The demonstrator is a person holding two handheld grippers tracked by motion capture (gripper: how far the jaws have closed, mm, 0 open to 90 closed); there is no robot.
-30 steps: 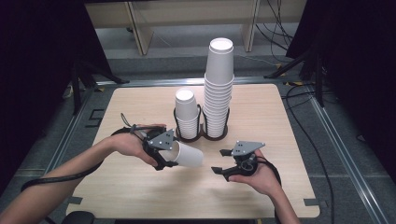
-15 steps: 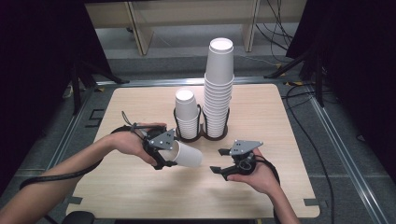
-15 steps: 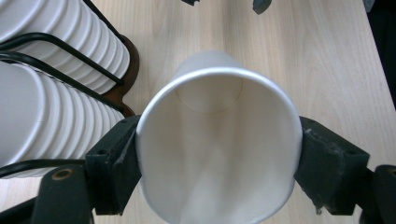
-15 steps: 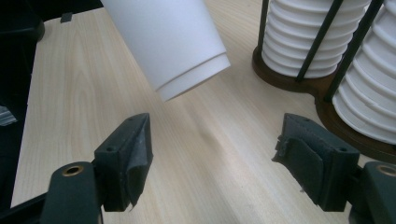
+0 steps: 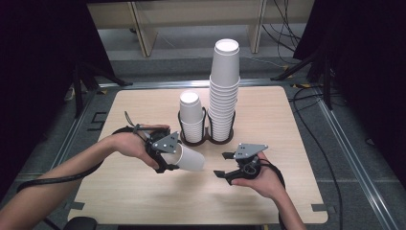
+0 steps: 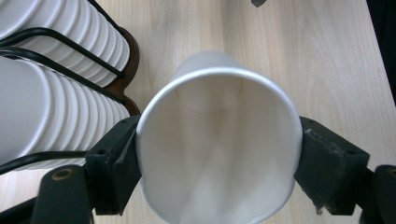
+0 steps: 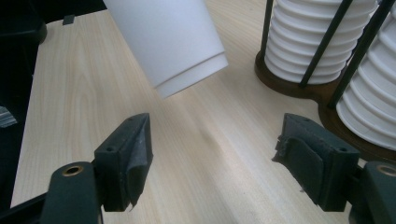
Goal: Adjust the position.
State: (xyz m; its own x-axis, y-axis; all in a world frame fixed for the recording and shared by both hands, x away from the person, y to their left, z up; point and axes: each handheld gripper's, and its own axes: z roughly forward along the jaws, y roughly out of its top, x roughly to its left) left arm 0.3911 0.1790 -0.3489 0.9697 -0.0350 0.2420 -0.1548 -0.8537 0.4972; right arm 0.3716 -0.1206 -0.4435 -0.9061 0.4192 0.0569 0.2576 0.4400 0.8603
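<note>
My left gripper (image 5: 178,161) is shut on a white paper cup (image 5: 192,160), held on its side above the table with its base toward the right hand. In the left gripper view the cup's open mouth (image 6: 217,154) faces the camera, with a black pad pressed on each side of the rim. My right gripper (image 5: 219,165) sits a short way to the right of the cup's base, its jaws apart and nothing between them. In the right gripper view the cup (image 7: 173,42) hangs beyond the spread fingers (image 7: 128,161).
A dark wire holder (image 5: 206,140) stands mid-table with a short stack of cups (image 5: 190,112) on its left and a tall stack (image 5: 225,91) on its right. The wooden table (image 5: 287,120) ends at metal rails; cables lie on the floor to the right.
</note>
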